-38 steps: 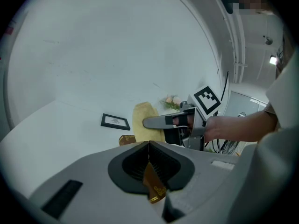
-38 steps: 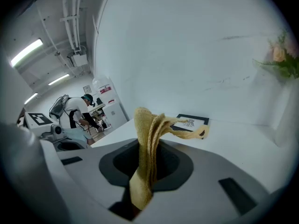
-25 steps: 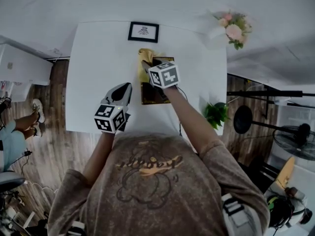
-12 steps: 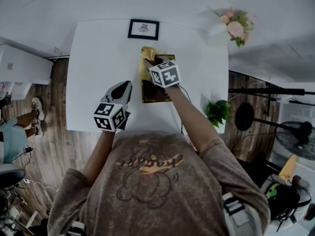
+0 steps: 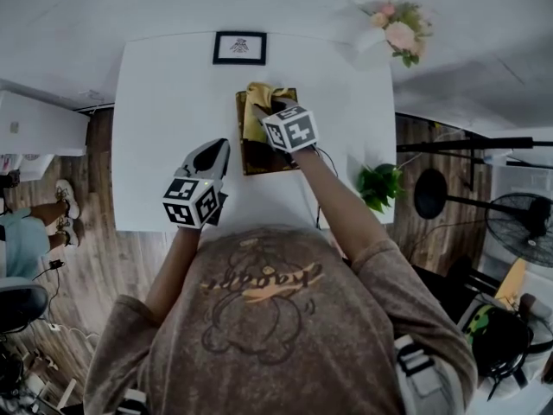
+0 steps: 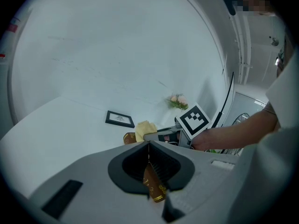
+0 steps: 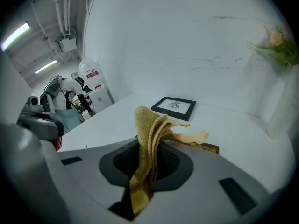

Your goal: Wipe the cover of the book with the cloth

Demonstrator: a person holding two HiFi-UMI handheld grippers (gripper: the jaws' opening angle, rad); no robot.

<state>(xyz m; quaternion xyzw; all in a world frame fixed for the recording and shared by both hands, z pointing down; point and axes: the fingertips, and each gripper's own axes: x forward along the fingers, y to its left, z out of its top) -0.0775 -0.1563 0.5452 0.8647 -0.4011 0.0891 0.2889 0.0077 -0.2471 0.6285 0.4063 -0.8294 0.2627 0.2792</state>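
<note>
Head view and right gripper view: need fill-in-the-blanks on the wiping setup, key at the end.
1. The right gripper has its jaws shut on a ____ cloth.
2. The cloth lies on a brown ____ that lies flat on the white table.
3. A black-framed ____ sits near the table's far edge.
4. In the head view, the pink flowers stand at the table's far ____ corner.

Missing words: yellow; book; picture; right.
</note>
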